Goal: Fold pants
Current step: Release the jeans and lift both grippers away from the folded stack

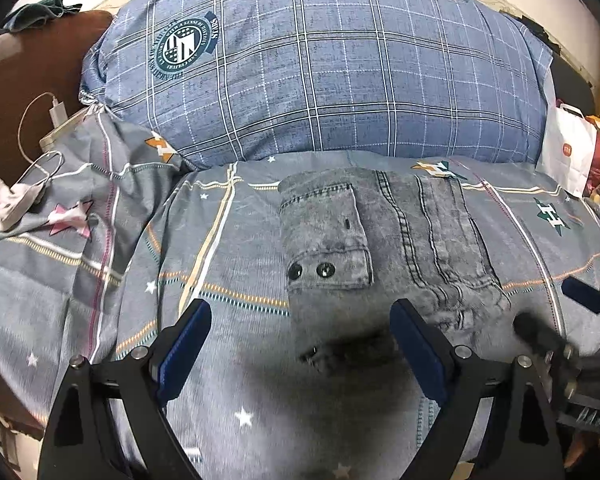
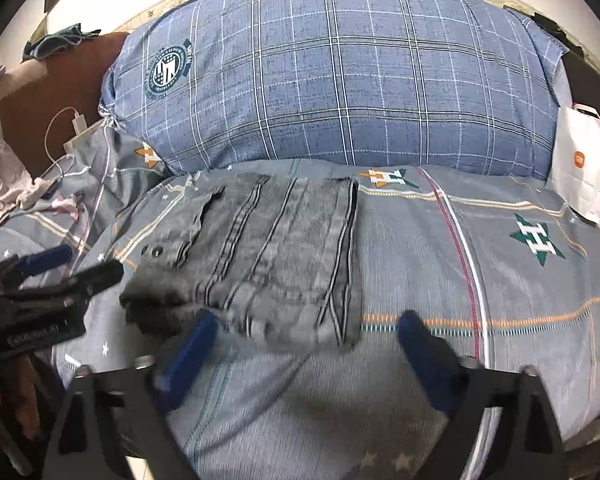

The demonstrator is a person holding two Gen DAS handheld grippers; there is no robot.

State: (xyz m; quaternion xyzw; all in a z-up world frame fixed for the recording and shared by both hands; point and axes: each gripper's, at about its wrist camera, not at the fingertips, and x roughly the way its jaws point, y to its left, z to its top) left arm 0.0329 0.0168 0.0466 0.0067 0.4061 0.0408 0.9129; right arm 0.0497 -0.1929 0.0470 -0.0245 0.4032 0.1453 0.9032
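A white paper bag (image 1: 568, 152) stands at the right edge of the bed beside the big blue checked pillow (image 1: 320, 64); what is inside it cannot be seen. Behind the bag lies some red and yellow packaging, too blurred to name.

The grey jeans (image 1: 380, 240) lie folded into a compact bundle on the grey patterned bedsheet (image 1: 100, 280), just in front of the pillow, with a buttoned pocket flap on top at the left side and seams running toward the camera.

The left tongs (image 1: 300, 344) are spread wide and grip nothing; the near edge of the jeans lies between the two blue pads, with the right pad over the denim. The right tongs (image 2: 306, 344) are also spread wide and empty, the left pad close to the bundle's near edge, the right pad over bare sheet.

A white charger and cable (image 1: 56, 114) rest at the far left by the pillow.
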